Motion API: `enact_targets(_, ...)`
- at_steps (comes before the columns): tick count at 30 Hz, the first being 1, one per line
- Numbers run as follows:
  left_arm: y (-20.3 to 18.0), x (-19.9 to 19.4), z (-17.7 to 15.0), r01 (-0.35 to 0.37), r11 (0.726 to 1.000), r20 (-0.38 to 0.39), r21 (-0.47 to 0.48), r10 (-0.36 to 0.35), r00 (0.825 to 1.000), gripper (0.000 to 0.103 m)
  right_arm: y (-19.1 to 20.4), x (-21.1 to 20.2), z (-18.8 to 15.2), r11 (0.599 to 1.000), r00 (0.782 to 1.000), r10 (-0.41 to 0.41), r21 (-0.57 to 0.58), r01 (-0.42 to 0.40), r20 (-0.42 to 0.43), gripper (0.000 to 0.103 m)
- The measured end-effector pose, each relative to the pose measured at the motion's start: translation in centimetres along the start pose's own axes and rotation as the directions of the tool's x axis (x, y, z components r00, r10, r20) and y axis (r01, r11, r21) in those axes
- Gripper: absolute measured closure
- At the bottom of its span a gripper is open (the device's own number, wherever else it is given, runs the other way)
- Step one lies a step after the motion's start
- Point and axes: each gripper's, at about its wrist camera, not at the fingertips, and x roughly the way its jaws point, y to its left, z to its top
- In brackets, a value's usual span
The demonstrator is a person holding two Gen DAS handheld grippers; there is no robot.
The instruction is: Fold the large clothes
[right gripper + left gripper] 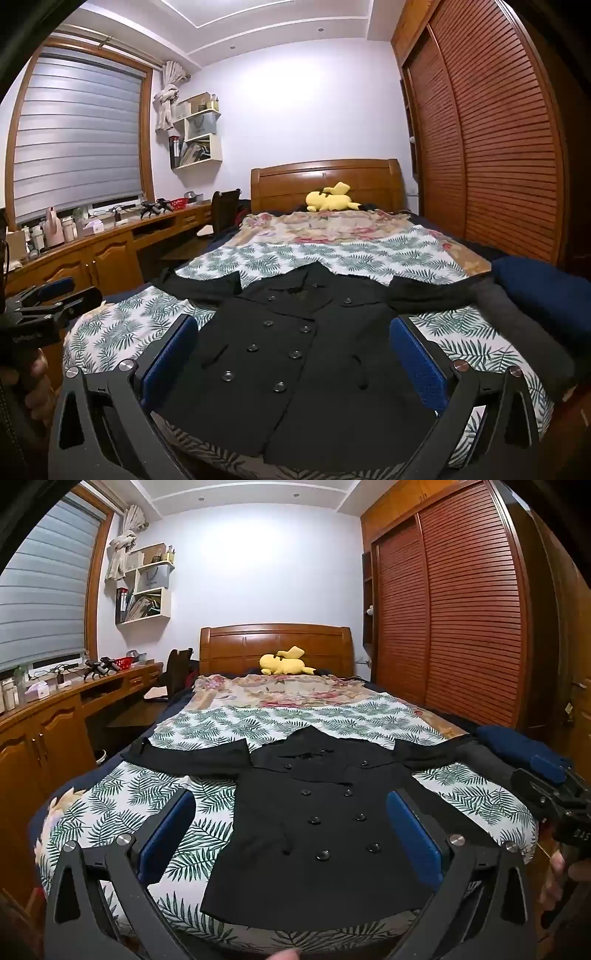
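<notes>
Black double-breasted coat lies flat, sleeves spread wide.

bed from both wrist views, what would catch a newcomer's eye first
A black double-breasted coat lies spread flat, sleeves out, on the leaf-print sheet at the near end of the bed. A yellow plush toy rests by the wooden headboard. Both grippers, left and right, hang open above the coat.

Black double-breasted coat flat, face up, sleeves outspread, on leaf-print bedspread.
</notes>
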Motion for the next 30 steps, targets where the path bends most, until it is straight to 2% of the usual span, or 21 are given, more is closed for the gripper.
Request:
enact_targets(12, 1.8, 0.0, -0.3, -0.003, 1.000, 0.009, -0.005, 0.003, 1.000, 0.000, 0.4, 0.3, 0.0, 1.000, 1.000, -0.005, -0.016, 0.005, 0.003, 0.000)
enact_targets(14, 0.5, -0.1, -0.5, -0.015, 1.000, 0.015, 0.005, 0.015, 1.000, 0.000, 0.4, 0.3, -0.3, 1.000, 1.000, -0.005, -0.018, 0.005, 0.004, 0.000)
enact_targets(30, 0.2, -0.2, -0.2, -0.023, 1.000, 0.019, 0.006, 0.022, 1.000, 0.000, 0.4, 0.3, -0.1, 1.000, 1.000, -0.006, 0.005, 0.006, 0.003, 0.000)
